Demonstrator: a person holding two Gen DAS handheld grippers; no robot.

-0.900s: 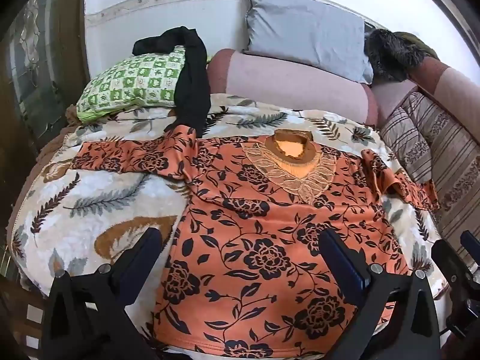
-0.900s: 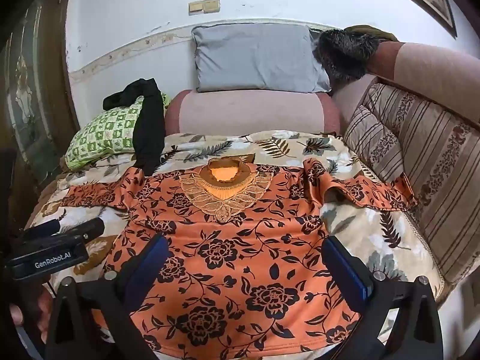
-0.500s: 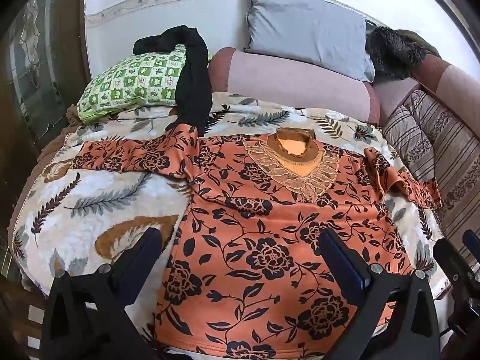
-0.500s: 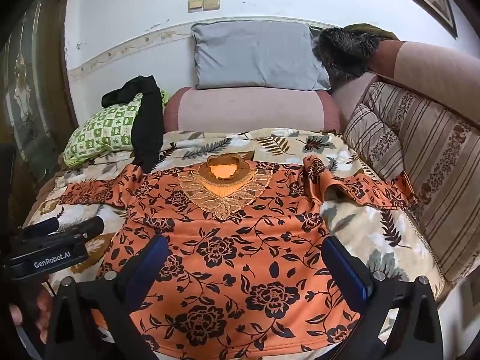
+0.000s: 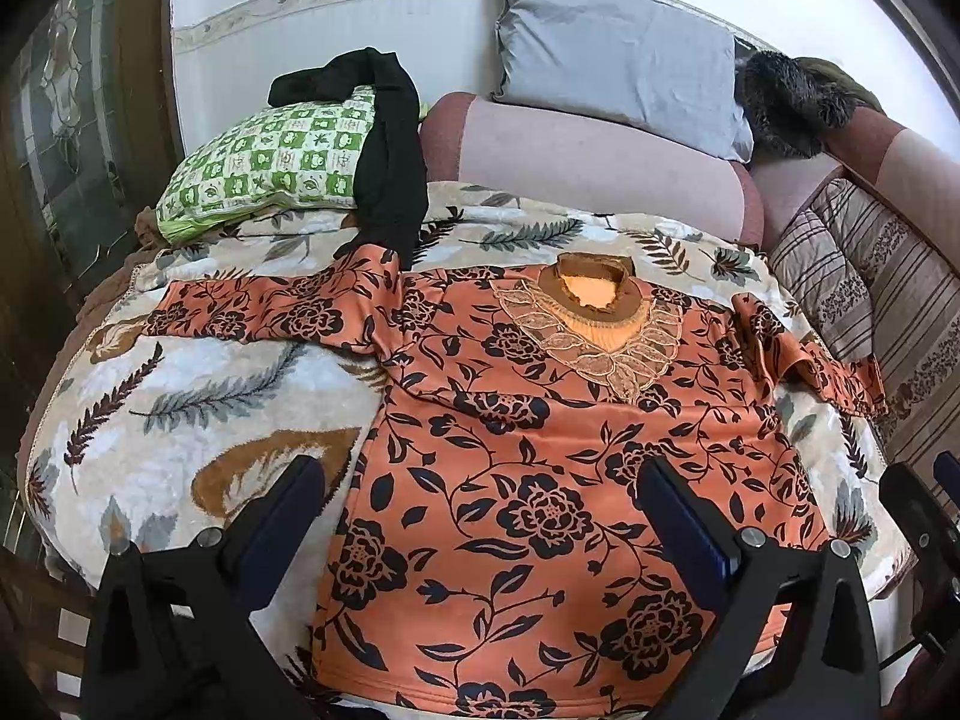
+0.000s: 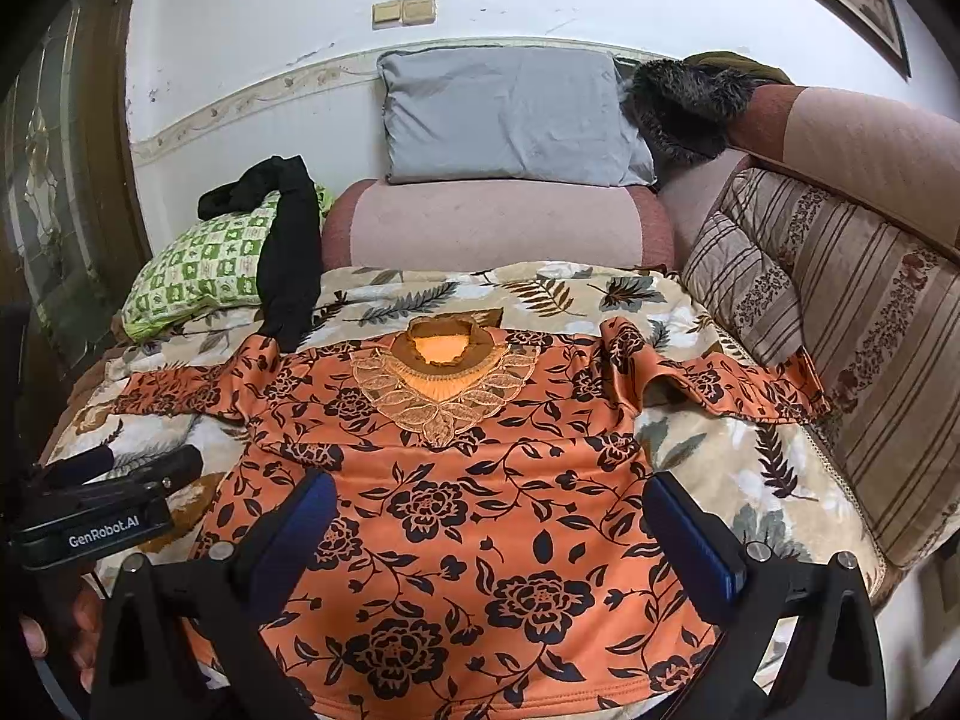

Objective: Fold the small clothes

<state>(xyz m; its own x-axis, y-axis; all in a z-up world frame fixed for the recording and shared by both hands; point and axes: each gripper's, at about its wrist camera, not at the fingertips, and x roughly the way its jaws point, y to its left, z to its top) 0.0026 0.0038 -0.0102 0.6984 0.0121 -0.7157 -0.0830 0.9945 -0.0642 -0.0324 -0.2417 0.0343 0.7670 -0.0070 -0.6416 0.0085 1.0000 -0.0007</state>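
Across the sofa blanket (image 5: 198, 384) lies the orange top (image 5: 540, 480), flat; left tool (image 5: 480, 516) and right tool (image 6: 489, 531) hover open, empty. Risk: the 2 o'clock sleeve (image 6: 720, 384) is bunched and the 11 o'clock sleeve touches black cloth (image 5: 390, 168), so a fold could snag or go crooked.

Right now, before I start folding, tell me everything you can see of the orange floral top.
The orange floral top lies face up and mostly flat on the leaf-print blanket, hem toward the cameras. Smooth, slightly shiny fabric with black flowers; lace trim around a brown-edged neckline. One long sleeve stretches out flat toward the green pillow, the other lies rumpled toward the striped cushion. A black garment trails onto its shoulder. Both grippers hover open over the hem, not touching it.
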